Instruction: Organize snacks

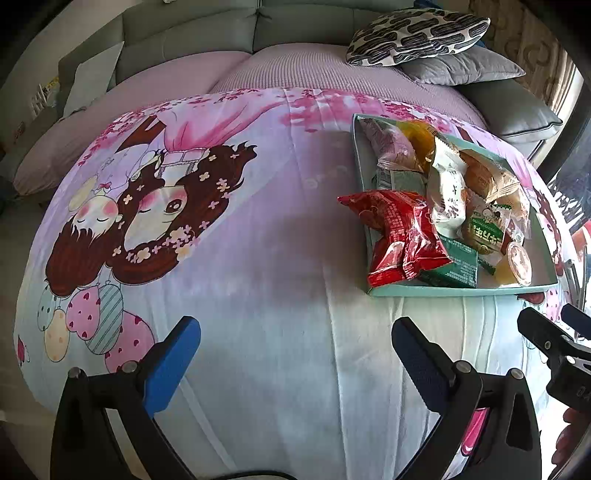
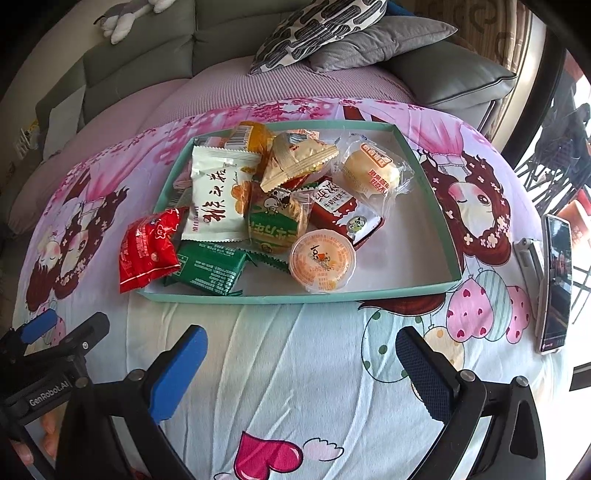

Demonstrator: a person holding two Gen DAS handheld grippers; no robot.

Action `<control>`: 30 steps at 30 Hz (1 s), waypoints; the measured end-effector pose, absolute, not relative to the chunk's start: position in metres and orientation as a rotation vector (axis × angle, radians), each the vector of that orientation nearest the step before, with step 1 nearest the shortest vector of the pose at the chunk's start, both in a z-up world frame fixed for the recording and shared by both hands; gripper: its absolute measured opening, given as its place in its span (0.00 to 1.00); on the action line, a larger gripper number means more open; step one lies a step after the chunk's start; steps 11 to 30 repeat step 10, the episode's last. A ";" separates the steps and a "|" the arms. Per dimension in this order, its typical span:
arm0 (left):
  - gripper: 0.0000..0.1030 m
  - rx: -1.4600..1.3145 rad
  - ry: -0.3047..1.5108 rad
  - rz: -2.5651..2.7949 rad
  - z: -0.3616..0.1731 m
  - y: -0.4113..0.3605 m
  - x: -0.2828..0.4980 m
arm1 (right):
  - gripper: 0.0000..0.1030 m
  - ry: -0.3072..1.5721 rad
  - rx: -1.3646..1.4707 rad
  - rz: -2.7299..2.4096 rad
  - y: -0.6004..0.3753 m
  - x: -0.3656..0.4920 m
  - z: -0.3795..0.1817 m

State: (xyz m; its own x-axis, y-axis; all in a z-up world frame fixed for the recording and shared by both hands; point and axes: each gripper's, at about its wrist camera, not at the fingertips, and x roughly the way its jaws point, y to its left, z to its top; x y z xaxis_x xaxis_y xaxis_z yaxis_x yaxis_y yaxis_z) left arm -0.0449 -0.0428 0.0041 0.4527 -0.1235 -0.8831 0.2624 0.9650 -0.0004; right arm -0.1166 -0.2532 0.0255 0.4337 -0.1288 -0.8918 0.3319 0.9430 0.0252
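A wide padded surface covered by a pastel cartoon-print sheet (image 2: 295, 369) fills both views; whether a bench or a cushion lies under it cannot be told. The print shows brown-haired girls, pink blossom, hearts and patterned balloons on pale blue and lilac. Behind it runs a ribbed mauve cover (image 1: 295, 70) over a grey-green upholstered sofa (image 1: 192, 33). On the sofa's right end rest a black-and-white patterned cushion (image 2: 317, 29) and a plain grey cushion (image 2: 384, 40), the patterned one lying partly on the grey one. A grey and white plush toy (image 2: 125, 18) sits on the sofa back at upper left. Bright daylight comes from the far right.

A shallow teal-rimmed cardboard tray (image 2: 424, 177) sits on the sheet and holds the piled snacks: a white packet with black script (image 2: 214, 195), a green wrapped packet (image 2: 210, 271), a round orange jelly cup (image 2: 323, 260) and a clear-wrapped bun (image 2: 371, 173), among others. A red foil snack bag (image 2: 149, 247) hangs over the tray's left rim, partly on the sheet.

A smartphone (image 2: 554, 280) stands propped at the sheet's right edge, well apart from the tray.

The left gripper (image 1: 295, 354) and the right gripper (image 2: 301, 363) both hover above bare sheet on the near side of the tray, jaws spread wide and holding nothing.
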 end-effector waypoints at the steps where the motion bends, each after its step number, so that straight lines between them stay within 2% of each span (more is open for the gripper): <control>1: 1.00 0.145 1.074 -0.239 0.004 -0.043 -0.045 | 1.00 1.087 0.209 -0.290 -0.254 -0.117 0.025; 30: 1.00 0.153 1.052 -0.241 0.006 -0.043 -0.047 | 1.00 1.092 0.214 -0.290 -0.255 -0.117 0.024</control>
